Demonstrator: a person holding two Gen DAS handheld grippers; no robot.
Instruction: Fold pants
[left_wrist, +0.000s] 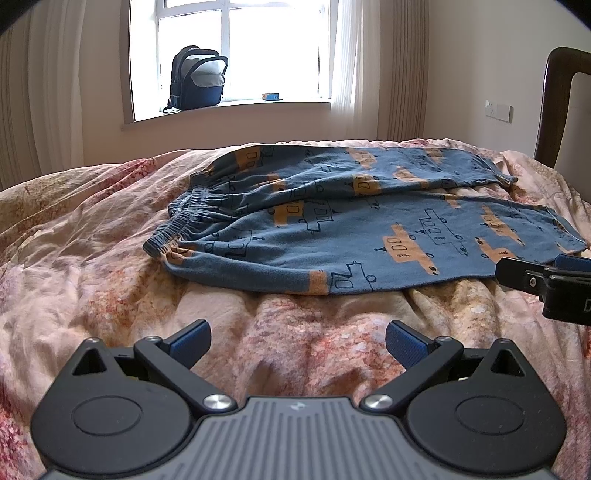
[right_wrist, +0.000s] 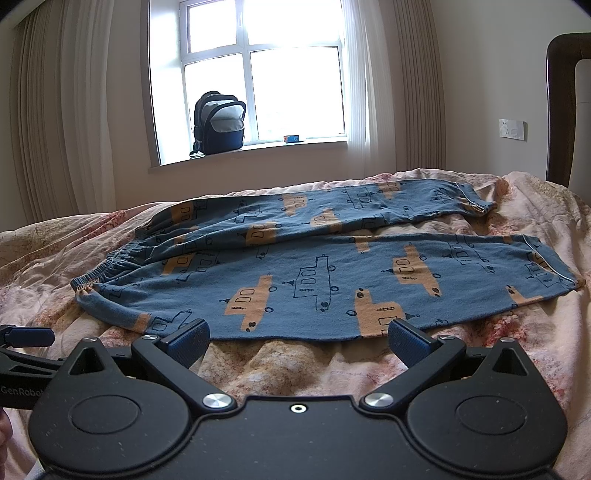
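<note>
Both your left tongs (left_wrist: 297, 345) and right tongs (right_wrist: 297, 343) gape wide, empty, short of the pants (right_wrist: 295, 273), ready to grab.

Blue boat-print pants (right_wrist: 295, 266) flat, legs spread

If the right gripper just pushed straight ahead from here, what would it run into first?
Most likely the near edge of the blue pajama pants, just ahead of the open right gripper. A strip of floral bedspread lies between; depth is uncertain.
</note>
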